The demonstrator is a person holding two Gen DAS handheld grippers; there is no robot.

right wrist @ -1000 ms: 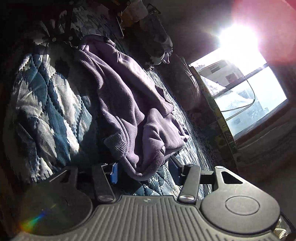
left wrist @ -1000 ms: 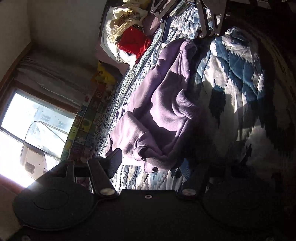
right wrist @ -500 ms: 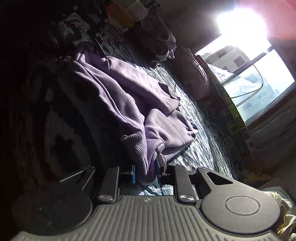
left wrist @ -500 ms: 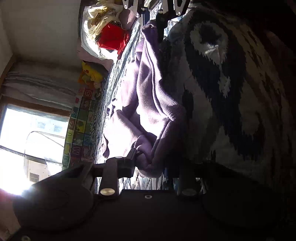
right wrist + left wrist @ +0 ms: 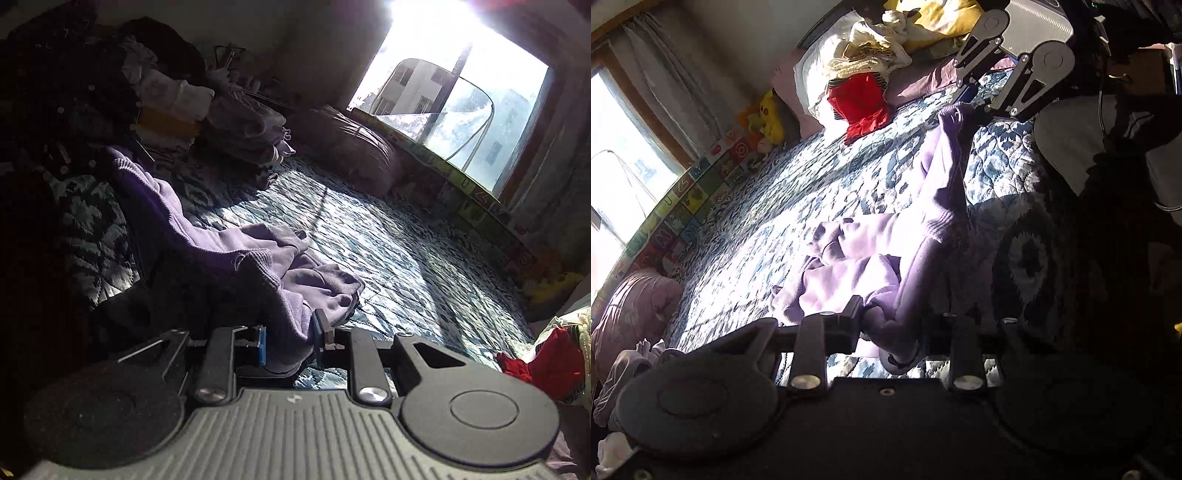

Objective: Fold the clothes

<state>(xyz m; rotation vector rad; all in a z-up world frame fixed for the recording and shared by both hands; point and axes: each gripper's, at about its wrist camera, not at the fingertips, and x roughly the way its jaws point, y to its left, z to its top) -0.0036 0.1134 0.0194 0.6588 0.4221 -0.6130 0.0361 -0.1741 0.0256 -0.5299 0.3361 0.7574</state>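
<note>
A purple sweater is stretched in the air over the blue-and-white quilted bed, part of it sagging in folds onto the quilt. My left gripper is shut on one bunched end of it. My right gripper is shut on the other end, where the ribbed edge hangs; it also shows at the top of the left wrist view as the right gripper, pinching the sweater's far corner. The purple sweater runs from its jaws back toward the dark left side.
A pile of clothes with a red garment and yellow plush toys lies at the bed's far end. Folded clothes and a pink cushion sit near the bright window. A person stands at the bed's edge.
Both grippers went from open around the sweater's ends to shut on them, then lifted and drew apart, stretching the sweater above the quilt.
</note>
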